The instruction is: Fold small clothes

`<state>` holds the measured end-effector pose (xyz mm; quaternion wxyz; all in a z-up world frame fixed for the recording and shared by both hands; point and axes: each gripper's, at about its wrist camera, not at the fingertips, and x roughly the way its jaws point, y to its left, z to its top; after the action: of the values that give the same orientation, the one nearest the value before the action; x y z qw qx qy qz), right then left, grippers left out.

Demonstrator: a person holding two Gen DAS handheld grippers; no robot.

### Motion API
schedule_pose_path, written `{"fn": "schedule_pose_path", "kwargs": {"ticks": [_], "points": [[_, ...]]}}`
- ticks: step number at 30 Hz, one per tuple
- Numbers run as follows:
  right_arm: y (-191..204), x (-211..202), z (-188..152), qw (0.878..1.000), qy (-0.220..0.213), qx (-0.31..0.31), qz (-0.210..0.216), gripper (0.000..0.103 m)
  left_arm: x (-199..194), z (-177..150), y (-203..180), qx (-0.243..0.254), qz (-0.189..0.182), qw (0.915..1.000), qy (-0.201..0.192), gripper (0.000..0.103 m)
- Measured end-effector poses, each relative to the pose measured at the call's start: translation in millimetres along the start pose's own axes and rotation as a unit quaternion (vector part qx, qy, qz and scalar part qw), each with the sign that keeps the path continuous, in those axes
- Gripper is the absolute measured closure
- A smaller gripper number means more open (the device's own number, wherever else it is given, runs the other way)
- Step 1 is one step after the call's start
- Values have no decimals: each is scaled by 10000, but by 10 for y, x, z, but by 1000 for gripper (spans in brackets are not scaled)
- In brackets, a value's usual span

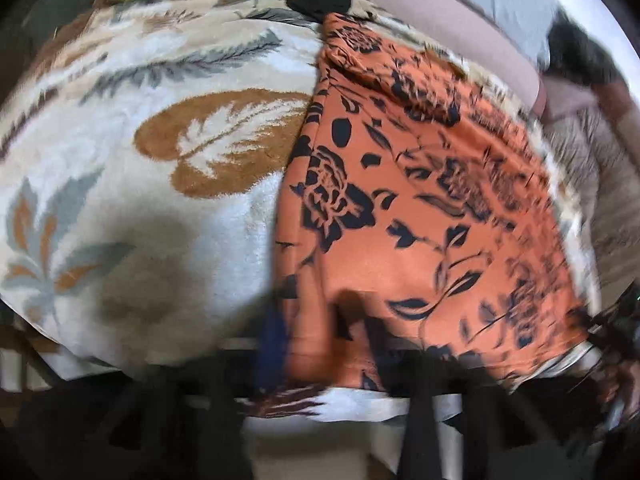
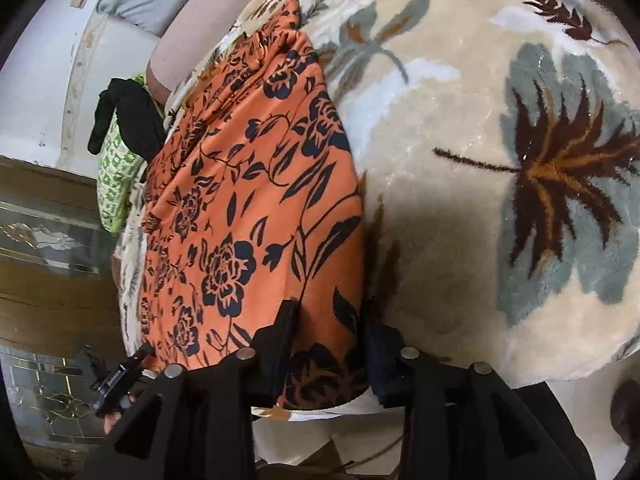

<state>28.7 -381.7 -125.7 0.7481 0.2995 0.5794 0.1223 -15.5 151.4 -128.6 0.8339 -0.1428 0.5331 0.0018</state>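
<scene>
The left gripper point(image 1: 316, 332) is pointing steeply down at the near hem of the orange garment point(image 1: 420, 200), which is lying stretched out along the patterned blanket point(image 1: 120, 184), occupying the centre and right of the left wrist view. Its jaws are drawn together on the hem; the frame is blurred, but the cloth is bunching between them, so a pinch is judged to be made.

In the right wrist view the garment point(image 2: 248, 200) is running from the lower centre up toward the upper left of the frame, with the blanket point(image 2: 460, 208) filling the right. The right gripper point(image 2: 332, 344) is tilting down over the near corner, its two fingers point(image 2: 280, 344) straddling the hem and closing on it.

Judgement: the grasp step is in hand, both near corners being taken. The next move calls for lifting both corners together and carrying them over toward the far end, keeping the hem taut and level.

A green cloth point(image 2: 116, 176) and a black cloth point(image 2: 128, 120) are lying at the far end.
</scene>
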Motion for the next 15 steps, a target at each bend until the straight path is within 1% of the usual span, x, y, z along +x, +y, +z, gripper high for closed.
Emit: {"fn": "schedule_pose_path", "kwargs": {"ticks": [1, 2, 3, 4, 6, 8, 9, 10, 11, 13, 14, 15], "points": [[9, 3, 2, 10000, 17, -17, 31, 72, -21, 4, 5, -5, -95, 10000, -21, 97], [29, -5, -8, 9999, 37, -74, 73, 79, -107, 18, 20, -85, -314, 9994, -116, 97], [41, -18, 2, 9999, 38, -112, 99, 95, -216, 32, 12, -93, -395, 9988, -269, 97], [79, -71, -10, 9997, -82, -159, 153, 96, -351, 44, -7, -96, -458, 9979, -439, 97], [166, -315, -25, 9975, -509, -169, 457, 97, -737, 56, -37, -183, -796, 9929, -865, 97], [245, -621, -56, 9933, -913, -234, 674, 97, -1041, 11, -44, -233, -914, 9877, -1248, 97], [253, -705, -66, 9921, -1006, -242, 707, 97, -1057, -10, -37, -266, -962, 9872, -1244, 97], [243, -775, -79, 9917, -1066, -228, 687, 97, -1008, -37, -17, -334, -984, 9880, -1147, 97], [191, -785, -91, 9928, -1035, -190, 577, 97, -852, -65, 13, -412, -878, 9910, -928, 97], [86, -657, -85, 9959, -848, -123, 276, 97, -519, -100, 116, -482, -546, 9957, -569, 97], [4, -548, -76, 9970, -685, 9, 358, 97, -302, -96, 170, -504, -385, 9976, -280, 97], [-77, -427, -73, 9973, -532, 188, 463, 93, -164, -93, 208, -600, -317, 9977, -95, 96]]}}
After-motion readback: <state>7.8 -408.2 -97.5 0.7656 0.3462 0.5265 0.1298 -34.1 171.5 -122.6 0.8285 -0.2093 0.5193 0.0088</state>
